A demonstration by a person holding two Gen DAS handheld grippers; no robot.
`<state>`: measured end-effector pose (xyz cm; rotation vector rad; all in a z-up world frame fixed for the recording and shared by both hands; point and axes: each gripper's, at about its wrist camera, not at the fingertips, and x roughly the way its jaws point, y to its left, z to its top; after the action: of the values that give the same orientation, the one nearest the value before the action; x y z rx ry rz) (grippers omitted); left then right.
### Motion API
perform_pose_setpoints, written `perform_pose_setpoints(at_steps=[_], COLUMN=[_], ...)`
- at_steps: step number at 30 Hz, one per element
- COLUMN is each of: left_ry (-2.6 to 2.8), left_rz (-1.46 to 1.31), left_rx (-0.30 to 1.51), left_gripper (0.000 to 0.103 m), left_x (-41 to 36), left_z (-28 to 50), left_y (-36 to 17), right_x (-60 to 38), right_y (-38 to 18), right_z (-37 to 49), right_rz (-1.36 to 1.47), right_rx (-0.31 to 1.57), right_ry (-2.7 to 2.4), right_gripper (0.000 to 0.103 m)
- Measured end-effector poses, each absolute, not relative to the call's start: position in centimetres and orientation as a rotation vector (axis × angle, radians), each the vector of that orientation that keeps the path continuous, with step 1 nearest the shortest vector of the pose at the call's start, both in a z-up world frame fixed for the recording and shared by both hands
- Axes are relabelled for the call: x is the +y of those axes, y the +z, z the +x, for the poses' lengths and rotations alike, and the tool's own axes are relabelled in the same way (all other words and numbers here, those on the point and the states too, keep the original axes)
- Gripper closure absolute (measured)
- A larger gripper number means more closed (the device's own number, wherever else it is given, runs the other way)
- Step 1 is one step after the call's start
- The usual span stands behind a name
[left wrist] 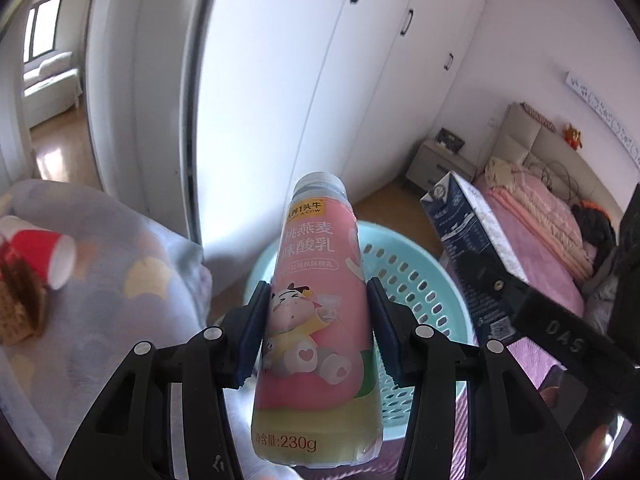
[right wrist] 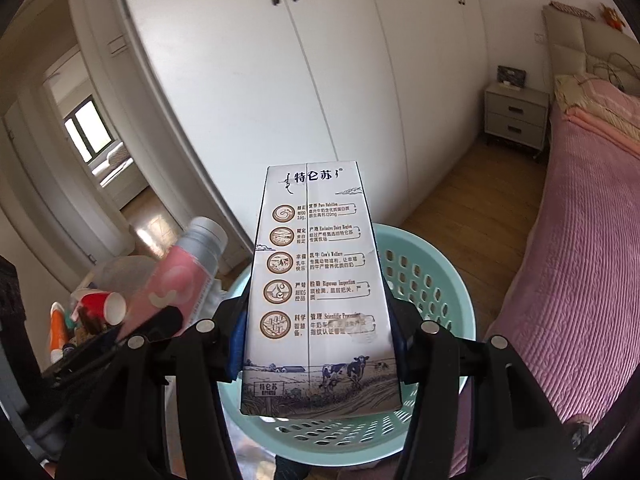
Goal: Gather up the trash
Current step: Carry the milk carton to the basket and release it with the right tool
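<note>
My left gripper [left wrist: 318,328] is shut on a pink yogurt bottle [left wrist: 316,320] with a white cap, held upright above a light blue perforated basket [left wrist: 416,280]. My right gripper [right wrist: 318,344] is shut on a white milk carton [right wrist: 316,288], also held above the basket [right wrist: 432,280]. The carton shows in the left wrist view [left wrist: 464,248] to the right, and the bottle in the right wrist view [right wrist: 180,280] to the left. A red paper cup [left wrist: 44,256] lies on a patterned cloth at the left.
White wardrobe doors [right wrist: 280,80] stand behind the basket. A pink bed [right wrist: 580,260] runs along the right, with a grey nightstand [right wrist: 516,116] beyond. More clutter and the red cup [right wrist: 102,306] sit at the left. A doorway [left wrist: 48,80] opens at the far left.
</note>
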<state>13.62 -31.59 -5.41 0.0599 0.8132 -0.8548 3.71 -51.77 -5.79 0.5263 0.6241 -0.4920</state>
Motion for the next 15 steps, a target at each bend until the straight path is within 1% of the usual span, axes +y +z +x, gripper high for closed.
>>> perform_pose_setpoints(at_steps=[9,10,11,15], left_ry=[-0.844,-0.833,-0.832,-0.833], left_rz=[0.111,0.116,0.119,0.109], left_rx=[0.83,0.827,0.822,0.802], left_gripper=[0.055,0.054,0.05,0.046], left_x=[-34.9,-35.0,-35.1,-34.4], left_z=[13.8,13.7,13.7,13.4], left_y=[-7.5,-7.5,-7.4,-6.9], right_x=[-51.5,-51.5,-51.5,-51.3], right_y=[-7.3,-7.4,-7.6,-8.4], right_z=[3.4,3.4,3.5,3.9], right_rz=[0.552,0.554,0.557,0.563], right_rx=[0.654,0.656,0.659,0.681], right_ry=[-0.522,-0.525,-0.527,-0.533], right_gripper=[0.052,0.052,0.052,0.052])
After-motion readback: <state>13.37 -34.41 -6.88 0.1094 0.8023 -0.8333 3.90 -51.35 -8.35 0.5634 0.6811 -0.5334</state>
